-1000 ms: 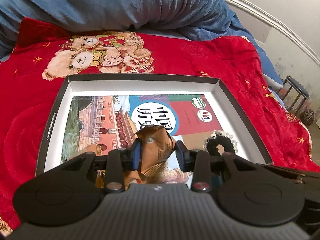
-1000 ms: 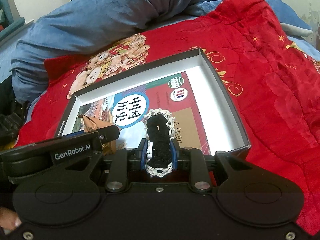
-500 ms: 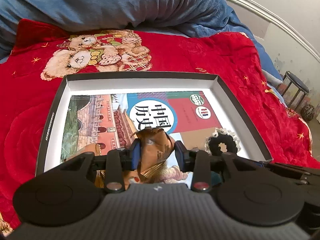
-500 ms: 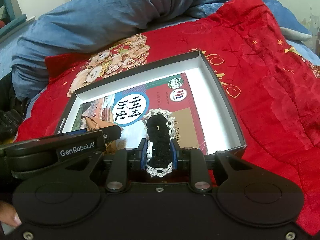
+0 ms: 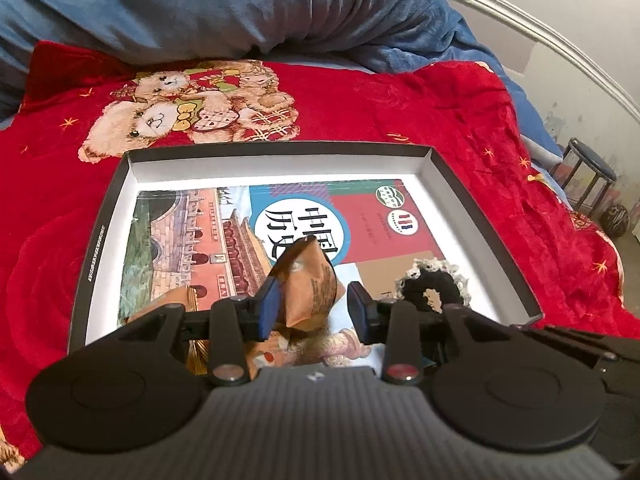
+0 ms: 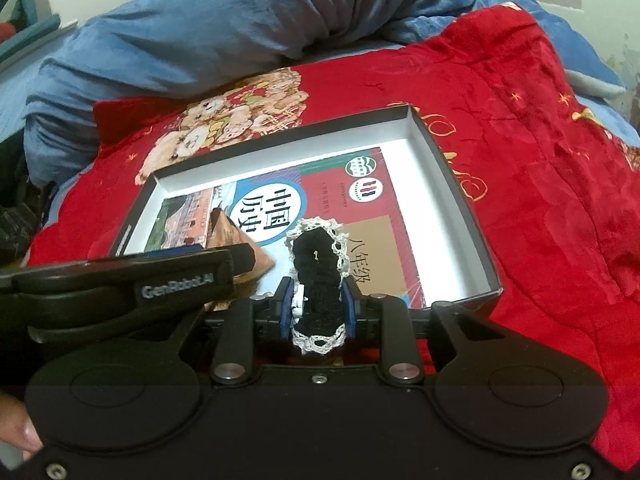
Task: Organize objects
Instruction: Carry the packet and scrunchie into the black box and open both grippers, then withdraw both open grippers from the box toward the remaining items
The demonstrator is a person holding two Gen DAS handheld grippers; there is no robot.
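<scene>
Scrunchie [image 6: 318, 276], black w/ white lace trim, sits pinched in our right gripper [image 6: 318, 310], jaws closed tight on its sides, over the near end of the box [image 6: 448, 168]. Our left gripper [image 5: 316, 308] is partly open: left pad touches the brown packet [image 5: 310, 284], right pad stands just clear of it. Both hang above the book [image 5: 360, 220] lying flat in the box, which rests on a red blanket [image 5: 460, 120] w/ a blue duvet [image 5: 200, 8] behind.
</scene>
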